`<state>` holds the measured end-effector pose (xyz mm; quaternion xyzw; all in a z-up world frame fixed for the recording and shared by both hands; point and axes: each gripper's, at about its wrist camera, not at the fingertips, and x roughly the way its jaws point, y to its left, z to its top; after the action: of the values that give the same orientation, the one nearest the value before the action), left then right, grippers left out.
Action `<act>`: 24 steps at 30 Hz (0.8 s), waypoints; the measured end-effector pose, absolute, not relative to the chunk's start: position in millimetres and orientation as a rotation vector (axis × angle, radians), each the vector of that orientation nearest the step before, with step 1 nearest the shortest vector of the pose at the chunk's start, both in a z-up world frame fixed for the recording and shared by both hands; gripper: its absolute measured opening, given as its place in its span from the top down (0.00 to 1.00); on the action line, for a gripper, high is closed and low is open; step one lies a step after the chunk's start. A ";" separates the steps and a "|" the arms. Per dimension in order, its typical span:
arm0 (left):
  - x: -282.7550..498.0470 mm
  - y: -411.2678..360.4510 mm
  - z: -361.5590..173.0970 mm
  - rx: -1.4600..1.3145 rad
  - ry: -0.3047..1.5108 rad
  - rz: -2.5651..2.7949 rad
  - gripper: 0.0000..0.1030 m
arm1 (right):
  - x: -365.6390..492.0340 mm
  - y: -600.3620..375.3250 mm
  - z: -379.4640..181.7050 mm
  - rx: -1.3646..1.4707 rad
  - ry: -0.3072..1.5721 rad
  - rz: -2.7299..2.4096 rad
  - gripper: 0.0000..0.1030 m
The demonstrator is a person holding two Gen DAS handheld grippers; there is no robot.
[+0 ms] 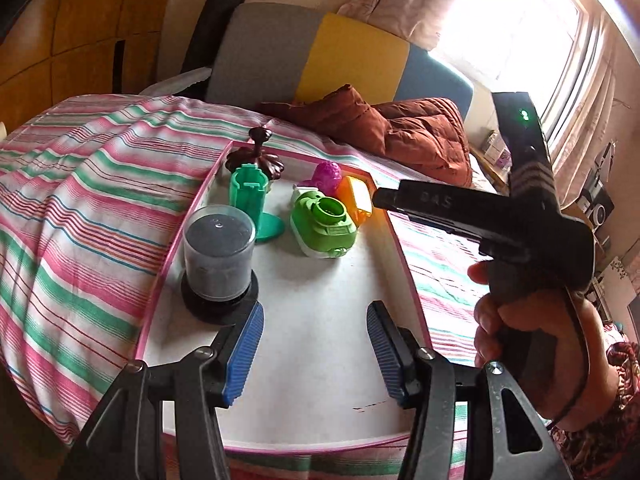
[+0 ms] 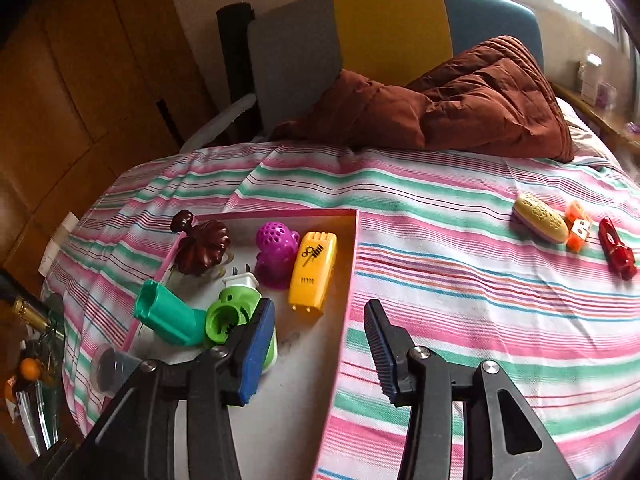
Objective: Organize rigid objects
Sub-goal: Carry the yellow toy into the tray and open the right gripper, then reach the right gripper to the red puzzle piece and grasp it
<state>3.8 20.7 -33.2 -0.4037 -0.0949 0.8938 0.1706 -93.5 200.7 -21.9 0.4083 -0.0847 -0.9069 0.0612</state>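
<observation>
A white tray with a pink rim [image 1: 320, 320] [image 2: 280, 400] lies on the striped bedspread. It holds a clear cylinder on a black base [image 1: 219, 256], a teal stand [image 1: 250, 196], a lime green toy [image 1: 324, 224] [image 2: 224, 316], an orange-yellow case [image 2: 314, 276], a purple perforated toy [image 2: 276, 252] and a dark brown ornament [image 2: 202, 248]. My left gripper [image 1: 314, 350] hangs open over the tray's bare near part. My right gripper [image 2: 318, 350] stands open across the tray's right rim, its left finger just in front of the lime toy. Neither holds anything.
On the bedspread to the far right lie a cream oblong piece [image 2: 540, 218], a small orange piece [image 2: 576, 228] and a red piece [image 2: 616, 252]. A brown quilt [image 2: 460, 108] is heaped at the headboard. A hand [image 1: 532, 344] grips the other tool's handle.
</observation>
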 end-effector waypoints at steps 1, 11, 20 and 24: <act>3.9 21.1 -33.4 -1.145 -0.273 2.528 0.47 | -90.6 202.2 -21.4 1.233 -0.253 -2.748 0.52; 5.5 24.8 -32.4 -1.144 -0.279 2.503 0.47 | -61.5 231.0 -32.0 1.277 -0.166 -2.797 0.50; 12.1 35.3 -28.7 -1.153 -0.254 2.488 0.47 | -38.0 279.2 -51.9 1.360 -0.185 -2.847 0.50; 15.5 40.5 -25.7 -1.151 -0.245 2.482 0.47 | -30.8 303.8 -57.3 1.405 -0.205 -2.884 0.50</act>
<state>15.5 40.5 -25.7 -0.4109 -0.0875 0.8861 0.1958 -30.8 303.8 -57.3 0.4368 -0.0636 -0.8966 -0.0362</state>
